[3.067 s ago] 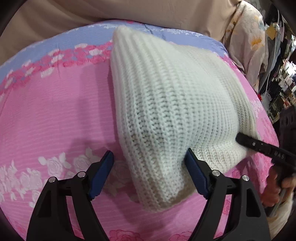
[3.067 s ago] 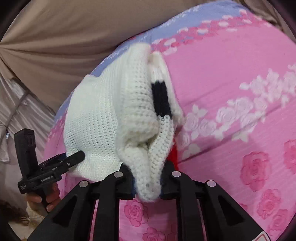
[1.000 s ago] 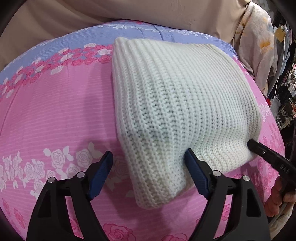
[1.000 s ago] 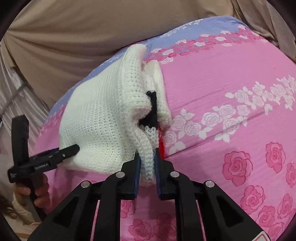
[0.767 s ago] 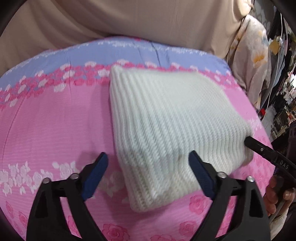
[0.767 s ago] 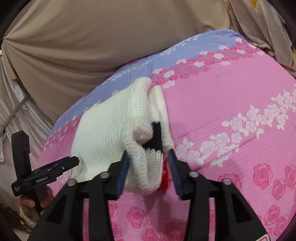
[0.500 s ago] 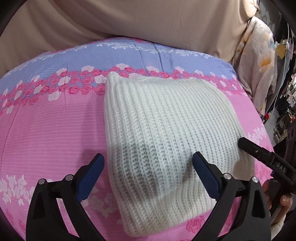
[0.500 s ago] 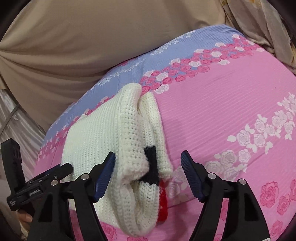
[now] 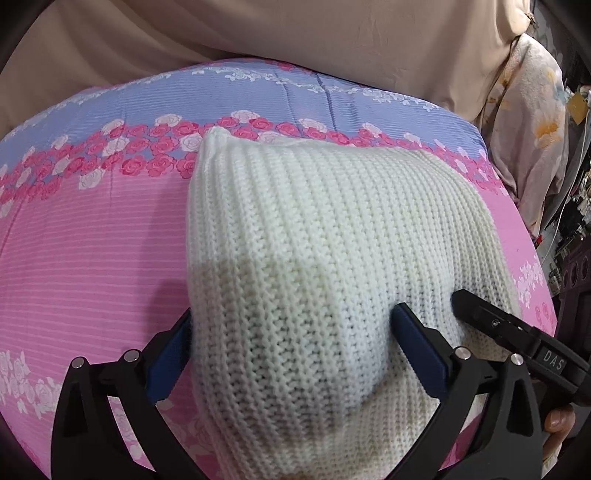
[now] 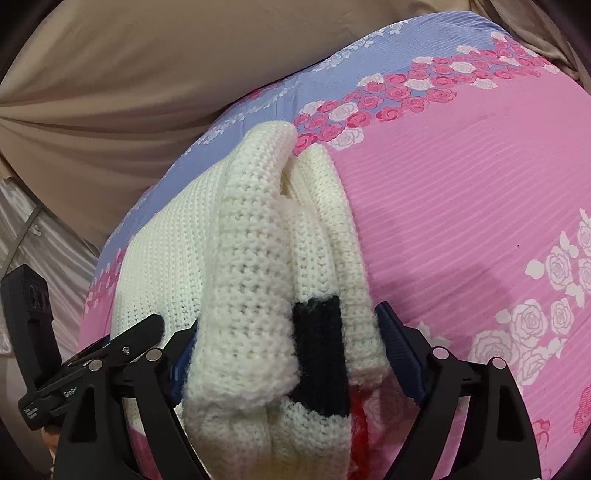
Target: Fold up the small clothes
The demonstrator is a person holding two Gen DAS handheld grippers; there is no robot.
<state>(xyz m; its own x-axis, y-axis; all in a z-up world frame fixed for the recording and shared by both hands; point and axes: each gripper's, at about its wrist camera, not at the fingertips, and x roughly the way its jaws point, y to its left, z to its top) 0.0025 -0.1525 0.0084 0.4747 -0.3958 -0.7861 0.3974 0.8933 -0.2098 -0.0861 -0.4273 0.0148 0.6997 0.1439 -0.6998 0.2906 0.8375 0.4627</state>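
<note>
A cream knitted garment lies folded into a thick bundle on a pink rose-patterned bedspread. My left gripper is open, its blue-padded jaws set around the near corner of the bundle. In the right wrist view the bundle's layered edge shows a black patch and a red bit underneath. My right gripper is open and straddles that thick edge. The right gripper's black finger also shows in the left wrist view at the bundle's right corner.
The bedspread has a lavender band with roses at the far side. A beige curtain hangs behind the bed. A floral cloth and clutter stand to the right of the bed.
My right gripper let go of the bundle's edge and opened wide. Both grippers pulled back a little, then came forward again so their open jaws sit around the bundle.
</note>
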